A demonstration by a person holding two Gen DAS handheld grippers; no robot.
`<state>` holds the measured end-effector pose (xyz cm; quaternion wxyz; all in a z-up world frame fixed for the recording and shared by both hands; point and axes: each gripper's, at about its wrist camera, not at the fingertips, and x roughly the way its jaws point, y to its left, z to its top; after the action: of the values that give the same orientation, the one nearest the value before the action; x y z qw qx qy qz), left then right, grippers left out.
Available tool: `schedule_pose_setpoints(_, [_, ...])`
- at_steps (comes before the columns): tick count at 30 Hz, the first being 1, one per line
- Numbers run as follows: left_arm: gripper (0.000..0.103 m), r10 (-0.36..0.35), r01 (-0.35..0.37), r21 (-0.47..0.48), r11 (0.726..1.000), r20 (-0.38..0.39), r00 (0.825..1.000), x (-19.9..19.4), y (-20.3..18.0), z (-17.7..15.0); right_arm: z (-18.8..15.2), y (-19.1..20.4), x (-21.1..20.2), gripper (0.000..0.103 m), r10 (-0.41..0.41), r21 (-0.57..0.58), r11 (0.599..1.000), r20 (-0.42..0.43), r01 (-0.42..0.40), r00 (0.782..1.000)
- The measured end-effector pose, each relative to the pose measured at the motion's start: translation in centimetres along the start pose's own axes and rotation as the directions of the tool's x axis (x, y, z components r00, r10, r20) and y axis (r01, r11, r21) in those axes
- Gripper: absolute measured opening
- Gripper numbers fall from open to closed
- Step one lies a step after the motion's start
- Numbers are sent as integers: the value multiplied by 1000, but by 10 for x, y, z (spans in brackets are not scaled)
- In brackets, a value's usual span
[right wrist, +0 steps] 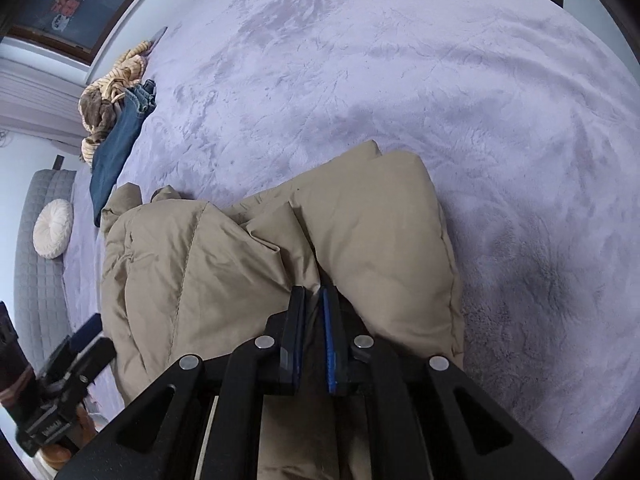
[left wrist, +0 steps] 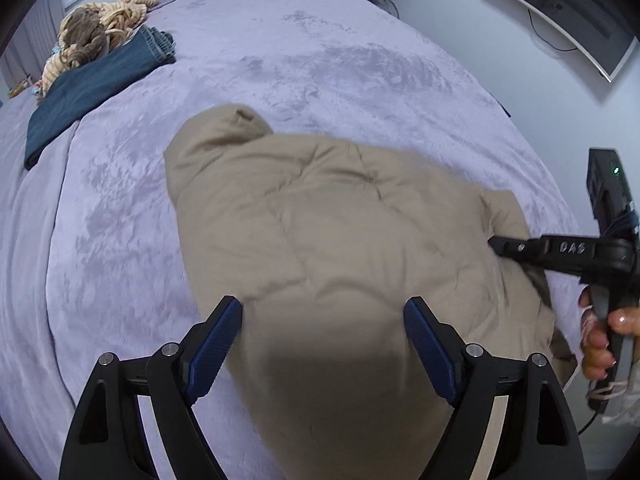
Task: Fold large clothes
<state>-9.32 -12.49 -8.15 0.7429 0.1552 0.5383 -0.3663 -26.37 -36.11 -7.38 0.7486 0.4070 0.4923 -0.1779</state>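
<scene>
So the tan puffer jacket (left wrist: 320, 232) is bunched up on the lilac blanket (left wrist: 312, 60) that covers the bed, quilted side up and pretty lumpy. In the left wrist view it fills the gap between the left gripper (left wrist: 322, 320) fingers, which are spread wide apart with the fabric bulging up between them, not pinched. The right gripper (right wrist: 314, 304) has its jaws squeezed nearly together on a fold of the jacket, with padded folds rising on both sides just ahead of the tips. From the left view you can see it coming in from the right at the jacket's edge. Far ahead and left of the left jaws there's a pair of folded jeans (left wrist: 92, 88) with a tan knit throw (left wrist: 100, 28) heaped just behind.
</scene>
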Motion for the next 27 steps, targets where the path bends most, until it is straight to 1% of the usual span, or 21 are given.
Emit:
schedule_pose_setpoints(4, [85,13,-15,-90,996,-25,1000,-1,5,-21,-14,11,-32,12,9,-52,999,13,-9,1000])
schedule_pose_setpoints(7, [85,24,-29,-143,989,-39,999,-3,5,-26,-30,21,-56,12,60,-102,993,25,-57,998])
schedule_pose_setpoints(9, [85,40,-47,-159,986,-47,998,-6,3,-27,-42,28,-63,12,87,-138,987,11,-85,996])
schedule_pose_setpoints(11, [85,61,-70,-161,985,-54,997,-9,1,-27,-54,35,-59,12,102,-172,979,-36,-107,994])
schedule_pose_setpoints(13, [85,77,-86,-174,981,-60,995,-14,-1,-30,-65,37,-48,12,80,-193,977,-80,-94,994])
schedule_pose_setpoints(16, [85,84,-96,-194,976,-68,994,-20,-1,-38,-72,33,-32,11,61,-188,978,-130,-85,990])
schedule_pose_setpoints(21, [85,89,-106,-203,973,-92,992,-29,0,-51,-74,32,-22,11,47,-185,980,-143,-73,989])
schedule_pose_setpoints(24, [85,98,-115,-192,975,-96,991,-34,2,-56,-75,35,-21,11,29,-188,981,-135,-55,990])
schedule_pose_setpoints(27, [85,85,-104,-197,975,-101,991,-36,7,-60,-78,40,-25,11,15,-182,983,-116,-36,993])
